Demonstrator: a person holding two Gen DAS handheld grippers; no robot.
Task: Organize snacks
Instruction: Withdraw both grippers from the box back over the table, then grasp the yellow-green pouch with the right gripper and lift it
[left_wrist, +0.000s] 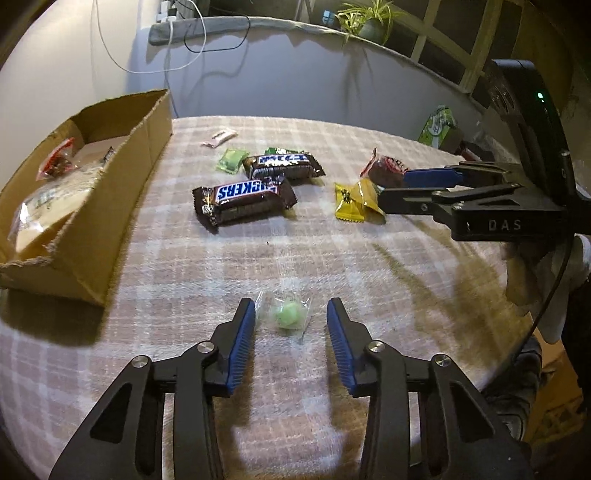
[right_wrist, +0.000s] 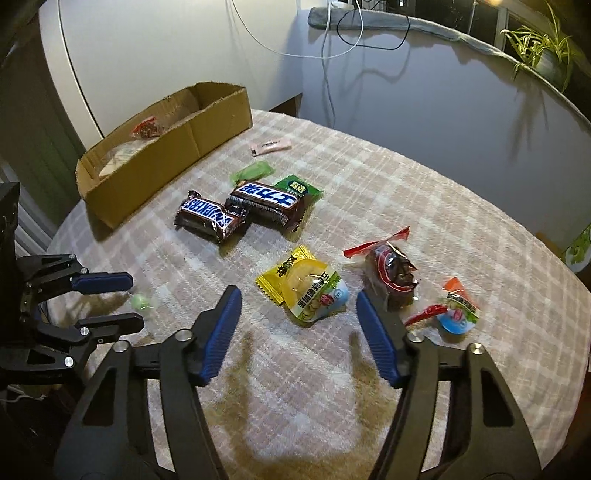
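The left gripper (left_wrist: 291, 314) stands with jaws apart around the green candy (left_wrist: 290, 313) at lower centre of its view — lined up, seemingly, for a pinch. The right gripper (right_wrist: 297, 306) is likewise spread before the yellow packet (right_wrist: 304, 291) mid-frame. The cardboard box (left_wrist: 122, 177) waits at upper left, some snacks already inside.

"SNICKERS" stands on the near brown bar (left_wrist: 243, 201); "DAS" is embossed on the right hand-held gripper (left_wrist: 397, 188) body.
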